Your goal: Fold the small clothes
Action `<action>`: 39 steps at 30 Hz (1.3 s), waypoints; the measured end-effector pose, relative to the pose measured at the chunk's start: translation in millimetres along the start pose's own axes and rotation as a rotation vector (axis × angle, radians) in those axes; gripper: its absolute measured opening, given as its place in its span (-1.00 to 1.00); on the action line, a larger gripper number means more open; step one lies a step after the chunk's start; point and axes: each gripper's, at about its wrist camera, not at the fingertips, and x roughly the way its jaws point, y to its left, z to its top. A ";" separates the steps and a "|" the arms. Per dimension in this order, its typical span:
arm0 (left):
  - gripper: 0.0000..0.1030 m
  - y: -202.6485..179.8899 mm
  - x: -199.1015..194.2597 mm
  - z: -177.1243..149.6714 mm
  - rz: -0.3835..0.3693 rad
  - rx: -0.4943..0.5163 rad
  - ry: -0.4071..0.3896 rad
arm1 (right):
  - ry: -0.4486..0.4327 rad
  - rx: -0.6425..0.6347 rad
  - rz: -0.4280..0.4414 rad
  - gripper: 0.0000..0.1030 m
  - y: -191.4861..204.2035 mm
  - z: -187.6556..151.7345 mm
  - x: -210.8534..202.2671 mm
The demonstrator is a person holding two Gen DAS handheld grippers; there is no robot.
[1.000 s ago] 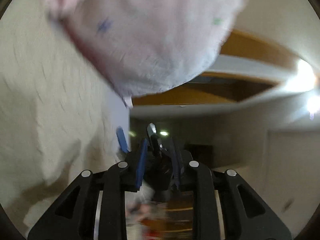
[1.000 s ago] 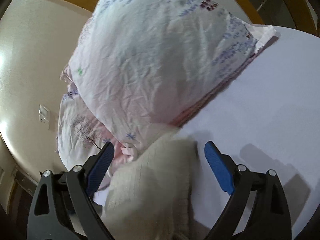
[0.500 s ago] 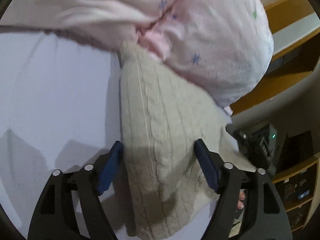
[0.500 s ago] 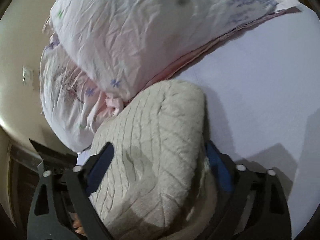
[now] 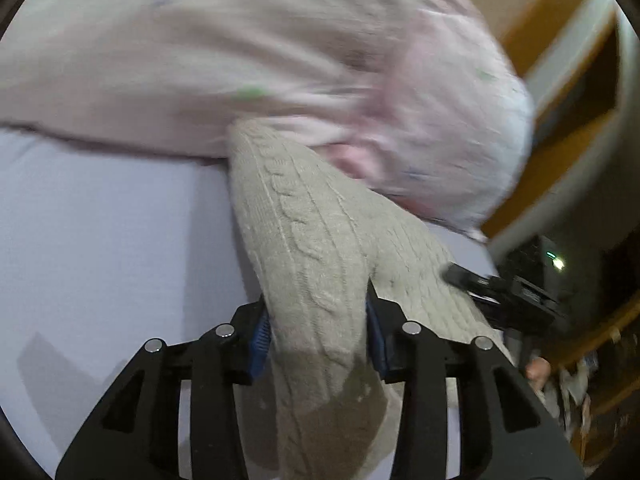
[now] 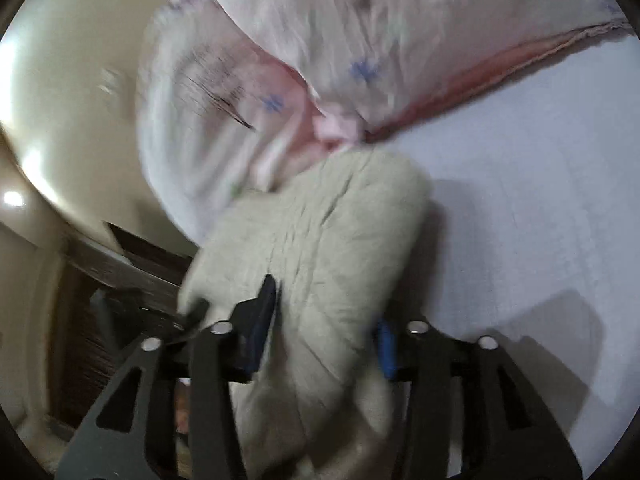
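A cream cable-knit sweater (image 5: 316, 264) lies bunched on a pale lilac sheet (image 5: 108, 240), its ribs and braided cables clear in the left wrist view and its weave softer and blurred in the right wrist view (image 6: 320, 248). In the left view it runs from 6 o'clock, between the fingers, up toward 12 o'clock, where its far end touches a pink flowered pillow (image 5: 248, 52). The left gripper (image 5: 318, 334) is closed down on a thick fold of the sweater, its blue pads (image 5: 259, 338) pressed into the knit on both sides. The right gripper (image 6: 326, 334) likewise pinches a fold of the sweater, with one pad (image 6: 385, 346) showing at 5 o'clock and the other sunk against the cloth. In the left view the right gripper's black body shows at 3 o'clock, beside the sweater's edge. Beyond the sweater, at 12 o'clock in both views, the pillow (image 6: 360, 40) lies on the sheet (image 6: 520, 200), with a second pillow (image 6: 192, 92) at 10 o'clock in the right view. Farther off, a wooden shelf (image 5: 576, 92) sits at 2 o'clock in the left view.
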 end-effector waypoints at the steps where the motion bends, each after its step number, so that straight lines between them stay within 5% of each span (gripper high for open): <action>1: -0.13 8.5 -1.3 -1.4 -0.005 -0.034 0.014 | -0.005 0.013 0.013 0.19 -2.3 -0.4 -2.3; 3: -0.05 16.3 -5.0 -10.0 -0.017 -0.058 0.002 | -0.014 -0.002 0.036 0.21 0.4 -2.3 -5.5; 5: 0.02 8.6 -11.3 -16.6 0.022 0.003 -0.028 | -0.018 -0.087 -0.044 -0.61 12.9 -4.1 -0.9; 10: 0.10 -2.5 -35.1 -26.2 0.061 0.041 -0.074 | -0.135 -0.066 -0.306 -0.79 5.5 17.4 -13.1; 14: 0.45 -11.9 -52.2 -48.5 0.131 0.094 -0.083 | -0.244 -0.149 -0.357 -0.48 32.9 -6.2 -46.4; 15: 0.49 -13.1 -56.1 -56.1 0.131 0.093 -0.074 | -0.284 -0.178 -0.349 -0.06 41.9 -15.7 -59.9; 16: 0.59 -14.7 -58.6 -64.0 0.115 0.089 -0.062 | -0.319 -0.203 -0.338 0.55 49.7 -27.6 -74.8; 18: 0.77 -19.9 -58.7 -77.3 0.096 0.084 -0.036 | -0.377 -0.268 -0.315 0.96 66.3 -56.7 -101.1; 20: 0.87 -29.8 -55.1 -88.7 0.119 0.099 -0.017 | -0.364 -0.348 -0.318 0.96 80.5 -86.5 -111.8; 24: 0.97 -53.1 -40.3 -103.4 0.270 0.166 -0.007 | -0.258 -0.402 -0.519 0.97 88.9 -130.0 -87.7; 26: 0.97 -60.3 -30.5 -108.7 0.340 0.198 0.010 | -0.179 -0.419 -0.553 0.97 85.9 -142.6 -65.5; 30: 0.97 -58.8 -14.4 -114.7 0.389 0.191 0.047 | -0.080 -0.388 -0.615 0.96 74.7 -149.5 -22.6; 39: 0.97 -65.5 -5.1 -123.5 0.499 0.266 0.050 | -0.059 -0.423 -0.745 0.96 75.9 -160.9 -1.1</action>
